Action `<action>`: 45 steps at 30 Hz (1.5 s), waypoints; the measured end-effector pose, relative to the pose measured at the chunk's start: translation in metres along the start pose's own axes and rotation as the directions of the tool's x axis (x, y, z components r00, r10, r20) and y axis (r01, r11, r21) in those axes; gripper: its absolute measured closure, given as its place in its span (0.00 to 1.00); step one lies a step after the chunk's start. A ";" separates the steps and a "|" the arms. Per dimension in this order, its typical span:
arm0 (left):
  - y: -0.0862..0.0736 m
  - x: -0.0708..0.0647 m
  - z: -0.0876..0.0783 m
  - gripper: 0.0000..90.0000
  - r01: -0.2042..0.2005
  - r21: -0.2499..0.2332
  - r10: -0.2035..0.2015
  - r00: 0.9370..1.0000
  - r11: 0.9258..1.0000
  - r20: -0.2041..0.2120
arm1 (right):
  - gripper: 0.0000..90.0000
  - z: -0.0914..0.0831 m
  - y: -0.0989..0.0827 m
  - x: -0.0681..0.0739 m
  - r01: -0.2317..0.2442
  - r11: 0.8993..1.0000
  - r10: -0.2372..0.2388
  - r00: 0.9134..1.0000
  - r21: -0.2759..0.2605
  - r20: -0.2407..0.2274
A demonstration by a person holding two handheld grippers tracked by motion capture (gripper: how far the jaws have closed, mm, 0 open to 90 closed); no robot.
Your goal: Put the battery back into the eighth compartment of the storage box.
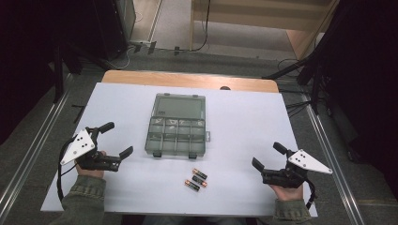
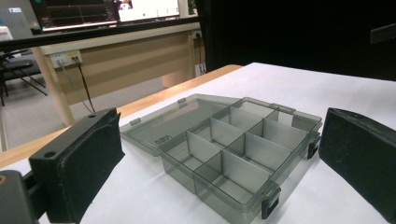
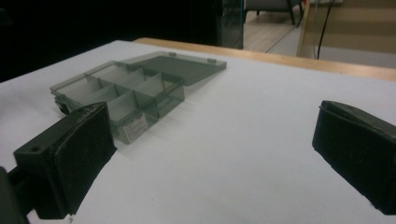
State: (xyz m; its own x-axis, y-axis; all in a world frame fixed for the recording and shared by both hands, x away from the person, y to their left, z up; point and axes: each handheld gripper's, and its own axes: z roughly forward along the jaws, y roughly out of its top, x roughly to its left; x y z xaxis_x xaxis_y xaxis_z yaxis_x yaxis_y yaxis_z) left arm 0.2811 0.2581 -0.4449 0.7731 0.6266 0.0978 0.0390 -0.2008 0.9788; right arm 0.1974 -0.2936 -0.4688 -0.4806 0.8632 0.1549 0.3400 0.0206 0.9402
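Centrally, between the two claws: one smoky translucent compartment box (image 1: 176, 137), lid (image 1: 179, 106) swung fully open and lying flat on the white table cover (image 1: 244, 122) beyond the tray. Dividers form a grid of small cells; from the left gripper view they look empty, though in the high view pale glints in the far row are too small to identify. Two dark latches (image 2: 270, 201) sit on the near wall. A pale label (image 3: 136, 127) on the side wall is unreadable.

Left gripper (image 1: 116, 139): released, jaws spread wide, nothing between them. It rests low at the left of the box, well apart from it; the box lies ahead of and between its jaws in its own view, its near corner cut off at the bottom edge.

Right gripper (image 1: 268, 156): released, jaws wide, nothing held. It sits well to the right of the box, with bare cover ahead of it; the box lies off toward its left jaw.

Batteries (image 1: 195, 179): three small cells, black with copper ends, clustered just in front of the box, between the claws and nearer the left-hand one's height. Brand marks illegible.

Sleeves and hands are cut off at the lower frame edge.
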 end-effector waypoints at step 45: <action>0.000 0.000 -0.003 0.00 -0.003 0.023 0.003 1.000 1.000 -0.012 | 0.00 0.063 0.025 0.059 0.231 0.923 -0.177 0.965 0.307 -0.195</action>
State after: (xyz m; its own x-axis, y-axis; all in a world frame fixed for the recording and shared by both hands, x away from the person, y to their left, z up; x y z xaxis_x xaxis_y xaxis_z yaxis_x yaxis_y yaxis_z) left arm 0.2794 0.2609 -0.4447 0.7659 0.6347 0.1026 0.0514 -0.2195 0.9743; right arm 0.2282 -0.2101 -0.4556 -0.6812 0.7309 0.0420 0.4508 0.3737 0.8106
